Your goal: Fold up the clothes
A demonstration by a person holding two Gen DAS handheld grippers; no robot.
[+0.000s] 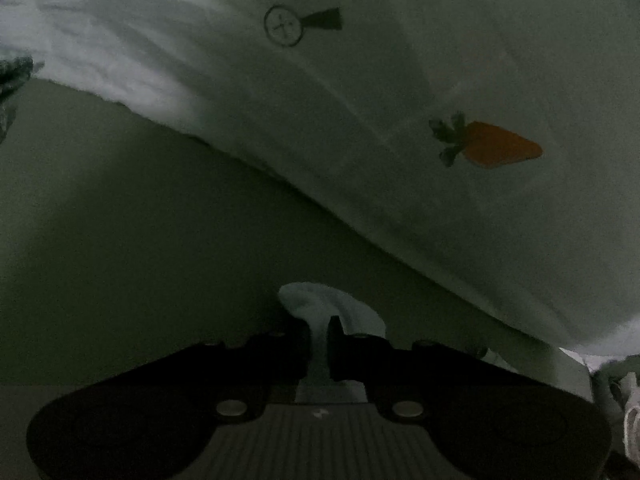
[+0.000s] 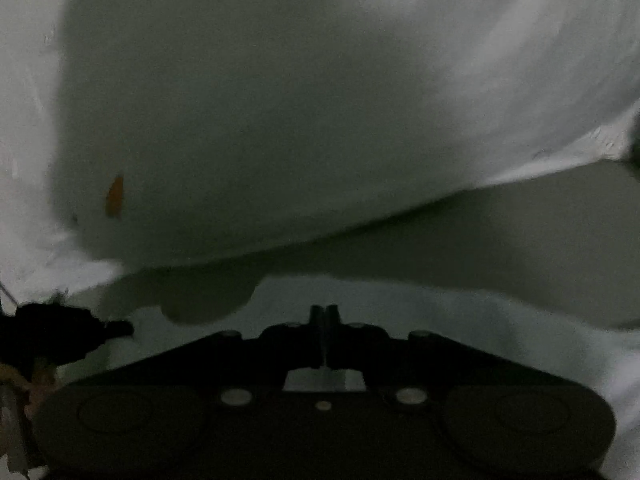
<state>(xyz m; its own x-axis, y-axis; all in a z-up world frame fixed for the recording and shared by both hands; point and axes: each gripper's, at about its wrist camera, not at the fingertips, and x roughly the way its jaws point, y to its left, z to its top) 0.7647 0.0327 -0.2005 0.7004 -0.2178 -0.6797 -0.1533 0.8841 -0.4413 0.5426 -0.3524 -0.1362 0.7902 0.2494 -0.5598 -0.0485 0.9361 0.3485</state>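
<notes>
A white garment (image 1: 400, 100) printed with an orange carrot (image 1: 500, 146) and a small round black emblem (image 1: 284, 26) hangs lifted across the left wrist view. Its lower edge runs diagonally above a dim grey-green surface (image 1: 120, 240). My left gripper (image 1: 319, 340) is shut on a pale fold of this garment (image 1: 320, 304), which bulges out above the fingers. In the right wrist view the same white garment (image 2: 280, 100) billows overhead, showing a blurred orange mark (image 2: 115, 196). My right gripper (image 2: 324, 314) is shut, fingers together over white cloth (image 2: 440, 312). No cloth shows between them.
A dark knitted cloth (image 1: 12, 76) shows at the left edge of the left wrist view, and a pale cord or strap (image 1: 632, 424) at its right edge. A dark blurred shape (image 2: 68, 328) sits low at the left of the right wrist view. Both views are dim.
</notes>
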